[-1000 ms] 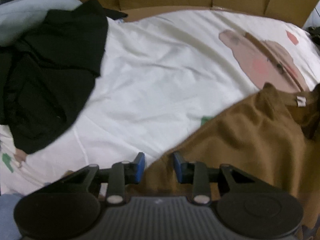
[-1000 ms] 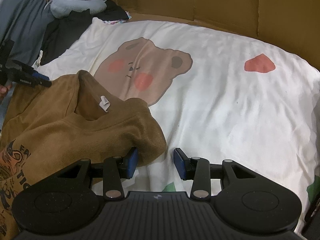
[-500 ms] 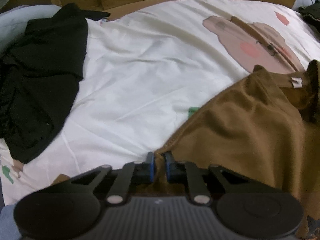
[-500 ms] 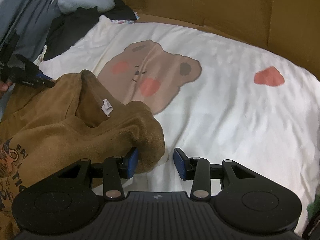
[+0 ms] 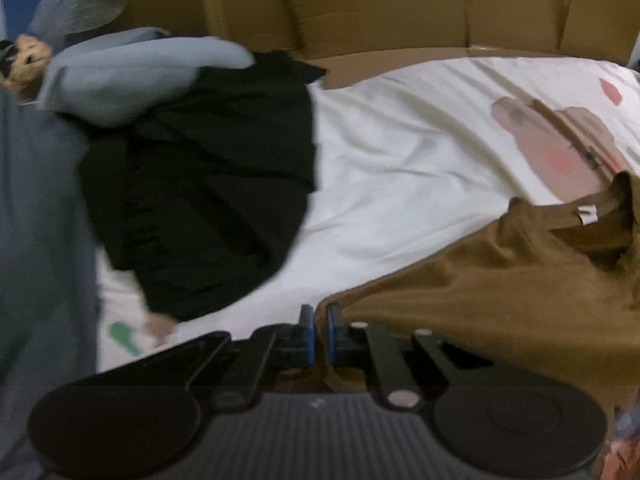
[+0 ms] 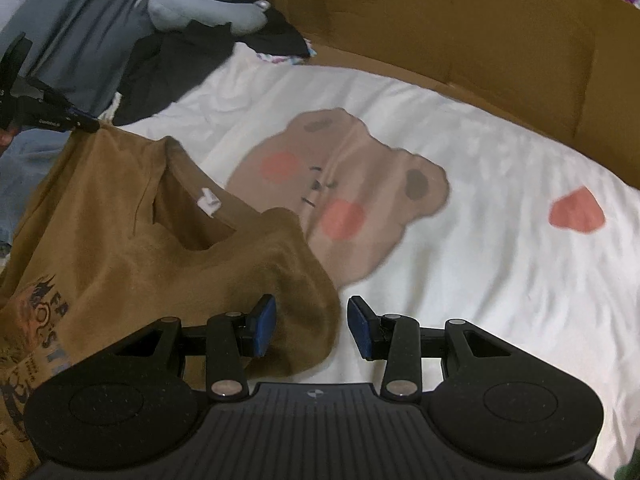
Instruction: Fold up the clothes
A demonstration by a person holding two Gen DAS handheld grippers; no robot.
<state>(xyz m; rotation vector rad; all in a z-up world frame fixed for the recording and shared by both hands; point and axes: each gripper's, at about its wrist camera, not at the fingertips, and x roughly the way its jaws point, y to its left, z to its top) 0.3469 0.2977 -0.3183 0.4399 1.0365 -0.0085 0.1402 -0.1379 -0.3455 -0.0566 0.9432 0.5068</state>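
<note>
Since a second ago the left gripper (image 5: 318, 330) has clamped the brown shirt (image 5: 500, 280) edge; right gripper (image 6: 312, 326) gapes, so a lopsided lift may bunch it.

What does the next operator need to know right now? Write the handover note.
Left gripper: shut on the brown printed T-shirt at its shoulder edge, lifting it.
Right gripper: open, the other shoulder between its fingers, not yet pinched.
The shirt lies bunched on the white bear-print bedsheet; black garment waits beside it.
Done: one corner gripped. Left: grip the other, spread, fold.
</note>
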